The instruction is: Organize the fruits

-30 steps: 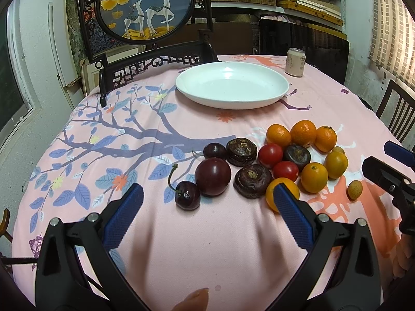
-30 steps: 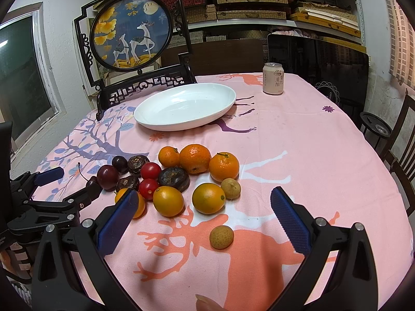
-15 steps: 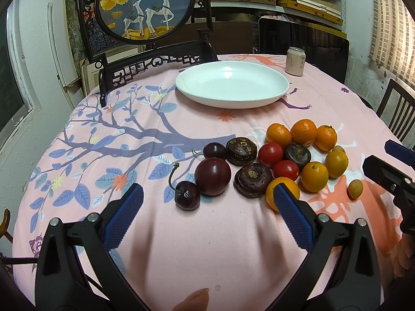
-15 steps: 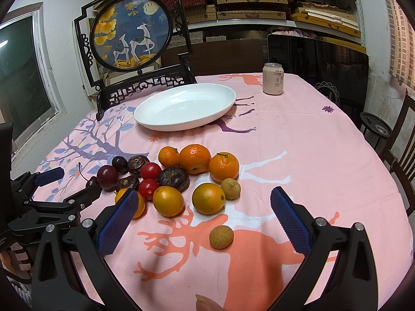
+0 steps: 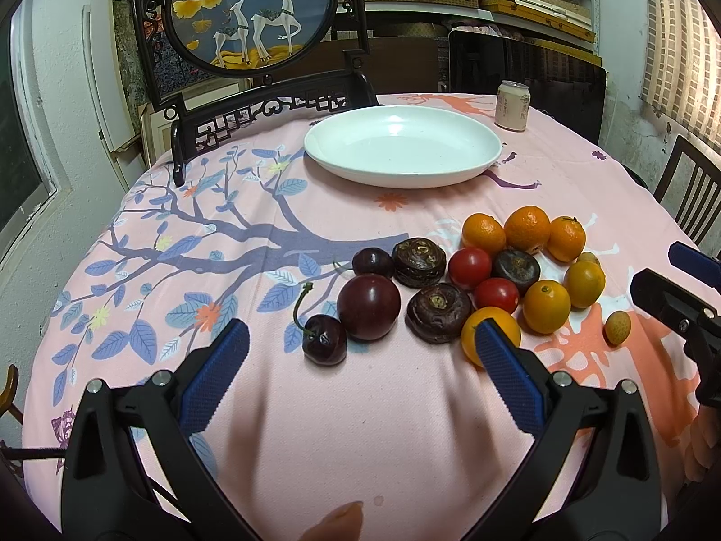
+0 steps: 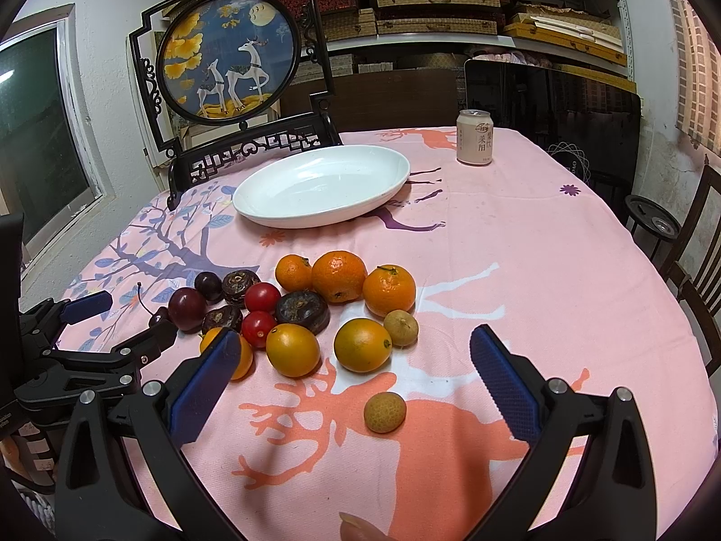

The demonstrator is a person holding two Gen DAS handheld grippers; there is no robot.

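A cluster of fruit lies on the pink tablecloth: a dark plum (image 5: 368, 306), cherries (image 5: 324, 339), brown water chestnuts (image 5: 438, 312), red tomatoes (image 5: 469, 267), mandarins (image 5: 526, 230) and kumquats (image 5: 546, 306). A lone longan (image 6: 384, 412) lies nearest the right gripper. An empty white plate (image 5: 402, 146) sits behind the fruit. My left gripper (image 5: 356, 338) is open, just short of the cherry and plum. My right gripper (image 6: 353, 351) is open, above the cloth around the longan and kumquats (image 6: 362, 345). Neither holds anything.
A drink can (image 6: 474, 137) stands at the far right of the table. A framed deer screen (image 5: 252, 9) and a dark carved chair (image 5: 270, 108) stand behind the plate. Another chair (image 6: 694, 252) is at the right edge. Shelves fill the back wall.
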